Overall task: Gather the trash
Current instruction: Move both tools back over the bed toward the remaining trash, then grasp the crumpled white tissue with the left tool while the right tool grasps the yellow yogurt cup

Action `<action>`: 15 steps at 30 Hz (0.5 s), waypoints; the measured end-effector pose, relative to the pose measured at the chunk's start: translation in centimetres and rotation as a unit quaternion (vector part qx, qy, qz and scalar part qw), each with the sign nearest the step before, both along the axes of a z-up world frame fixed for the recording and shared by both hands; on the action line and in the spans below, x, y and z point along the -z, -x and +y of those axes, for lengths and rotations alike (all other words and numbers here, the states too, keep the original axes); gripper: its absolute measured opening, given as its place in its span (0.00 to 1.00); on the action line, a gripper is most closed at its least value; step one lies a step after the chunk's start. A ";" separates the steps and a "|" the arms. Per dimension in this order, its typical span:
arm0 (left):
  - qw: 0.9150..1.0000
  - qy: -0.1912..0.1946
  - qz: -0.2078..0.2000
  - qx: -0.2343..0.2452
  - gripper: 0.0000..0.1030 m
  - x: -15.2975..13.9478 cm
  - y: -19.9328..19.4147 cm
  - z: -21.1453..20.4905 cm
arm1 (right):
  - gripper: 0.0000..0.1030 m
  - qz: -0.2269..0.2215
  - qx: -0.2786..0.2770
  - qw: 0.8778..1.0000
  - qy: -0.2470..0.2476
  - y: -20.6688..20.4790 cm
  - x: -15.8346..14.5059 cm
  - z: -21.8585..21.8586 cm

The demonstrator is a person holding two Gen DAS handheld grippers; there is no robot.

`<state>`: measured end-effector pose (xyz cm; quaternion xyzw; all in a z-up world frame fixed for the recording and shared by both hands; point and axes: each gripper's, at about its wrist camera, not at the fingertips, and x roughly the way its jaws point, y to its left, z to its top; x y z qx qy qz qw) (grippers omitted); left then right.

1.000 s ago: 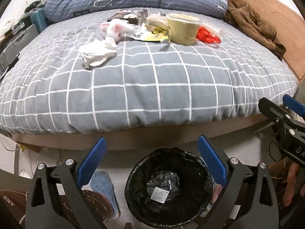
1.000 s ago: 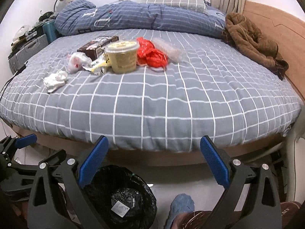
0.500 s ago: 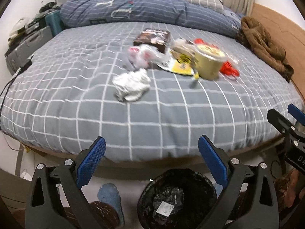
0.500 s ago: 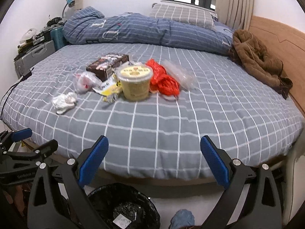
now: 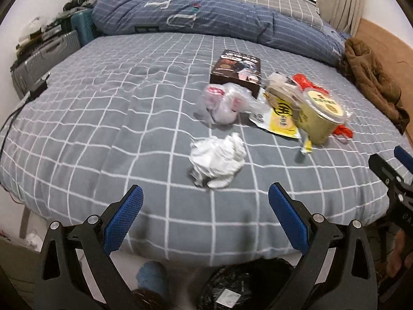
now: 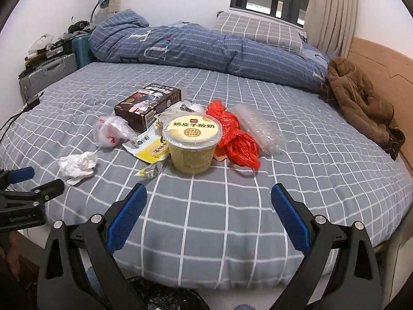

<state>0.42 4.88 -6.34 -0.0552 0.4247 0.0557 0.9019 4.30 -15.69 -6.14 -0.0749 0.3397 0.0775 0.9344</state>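
Trash lies on the grey checked bed (image 5: 103,129): a crumpled white tissue (image 5: 218,161) (image 6: 77,166), a clear plastic bag with red print (image 5: 227,102) (image 6: 111,130), a yellow snack wrapper (image 5: 281,118) (image 6: 152,147), a yellow yogurt tub (image 5: 320,117) (image 6: 192,143), a red plastic bag (image 6: 235,139), a clear wrapper (image 6: 260,128) and a dark box (image 5: 236,69) (image 6: 148,103). My left gripper (image 5: 205,215) is open, just short of the tissue. My right gripper (image 6: 207,214) is open, in front of the tub. A black-lined bin (image 5: 240,284) sits below the bed edge.
A blue duvet (image 6: 196,46) and a pillow (image 6: 258,31) lie at the far side. A brown garment (image 6: 358,100) rests by the wooden headboard (image 6: 387,59). Suitcases (image 6: 49,75) stand at the left. A cable (image 5: 15,108) runs over the left bed edge. A blue-slippered foot (image 5: 152,276) is beside the bin.
Both grippers have risen and tilted up from the bin toward the bed. The trash pile now looks nearer and the bin has slid to the bottom edge.
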 end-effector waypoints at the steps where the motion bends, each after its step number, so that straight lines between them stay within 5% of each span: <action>1: 1.000 0.002 0.001 0.000 0.93 0.1 -0.2 0.1 | 0.90 0.001 -0.001 1.000 -0.003 -0.7 0.1 0.1; 15: 1.000 -0.018 0.018 0.010 0.93 1.3 -4.6 0.4 | 0.90 0.011 -0.008 1.000 0.002 -7.8 1.2 2.0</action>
